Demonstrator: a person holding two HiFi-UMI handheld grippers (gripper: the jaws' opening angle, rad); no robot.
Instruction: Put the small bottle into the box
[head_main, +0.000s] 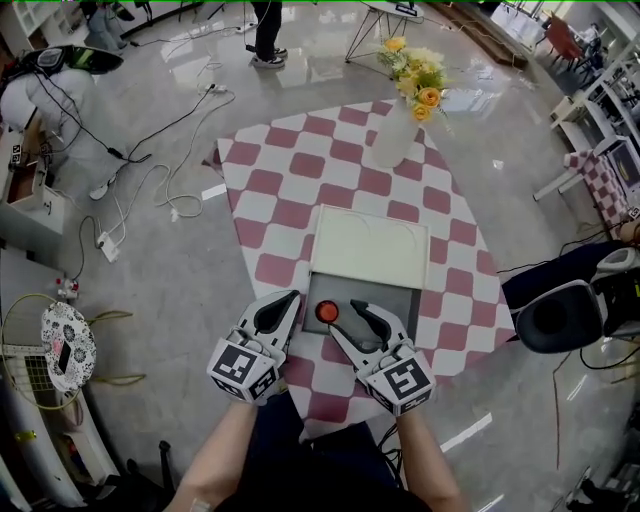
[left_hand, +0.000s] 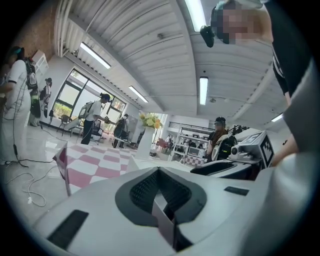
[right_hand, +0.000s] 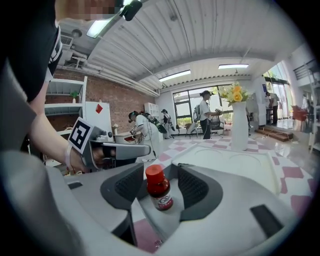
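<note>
Left gripper (left_hand: 161, 202) pinched on the left edge of the box (head_main: 398, 302), steadying it; right gripper (right_hand: 161, 190) spread wide, pads clear of the small bottle (head_main: 327, 311) standing upright on the box floor; white lid (head_main: 370, 250) open beyond. Placement looks done; next: back the right gripper out without clipping the bottle.

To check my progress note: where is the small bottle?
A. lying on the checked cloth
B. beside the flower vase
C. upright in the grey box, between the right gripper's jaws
C: the small bottle stands upright inside the box, between the open jaws of the right gripper.
</note>
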